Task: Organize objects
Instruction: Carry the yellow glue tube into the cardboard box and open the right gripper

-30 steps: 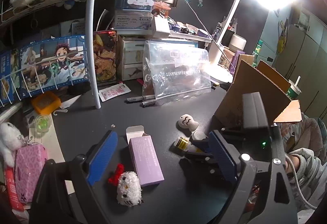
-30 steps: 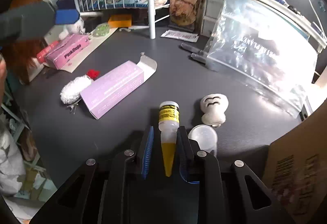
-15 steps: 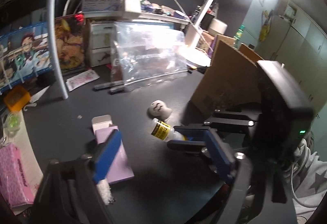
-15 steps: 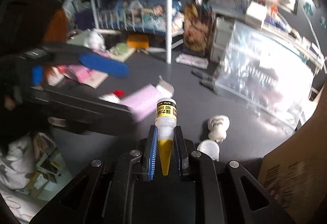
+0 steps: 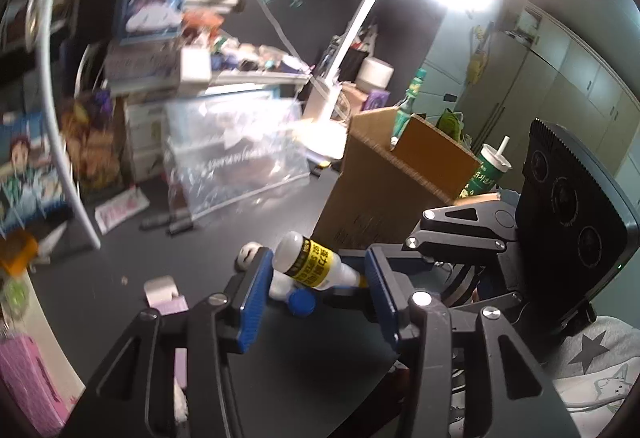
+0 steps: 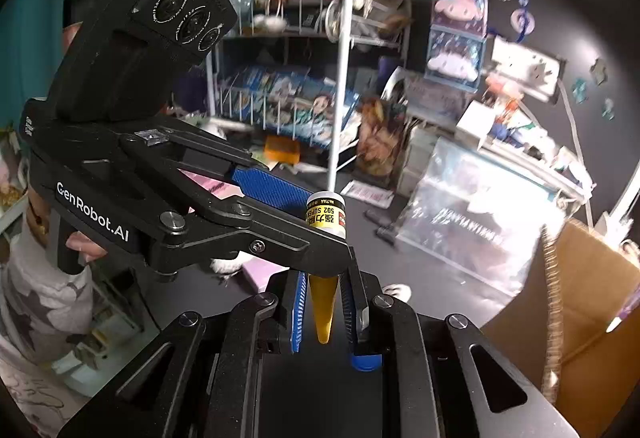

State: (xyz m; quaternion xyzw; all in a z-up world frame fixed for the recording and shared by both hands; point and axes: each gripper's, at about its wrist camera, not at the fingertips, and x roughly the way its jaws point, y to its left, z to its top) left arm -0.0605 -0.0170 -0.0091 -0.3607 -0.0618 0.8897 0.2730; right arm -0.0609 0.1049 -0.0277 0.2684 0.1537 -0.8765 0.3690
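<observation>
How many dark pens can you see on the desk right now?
2: both pens lie side by side at the clear bag's front edge, one left of the other. More may be hidden.

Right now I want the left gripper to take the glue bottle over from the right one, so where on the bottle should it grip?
Grip the glue bottle on its labelled round body, probably from the side, left gripper fingers straddling it. The right gripper is clamped on the yellow tapered cap, so only the body and base stick out free.
</observation>
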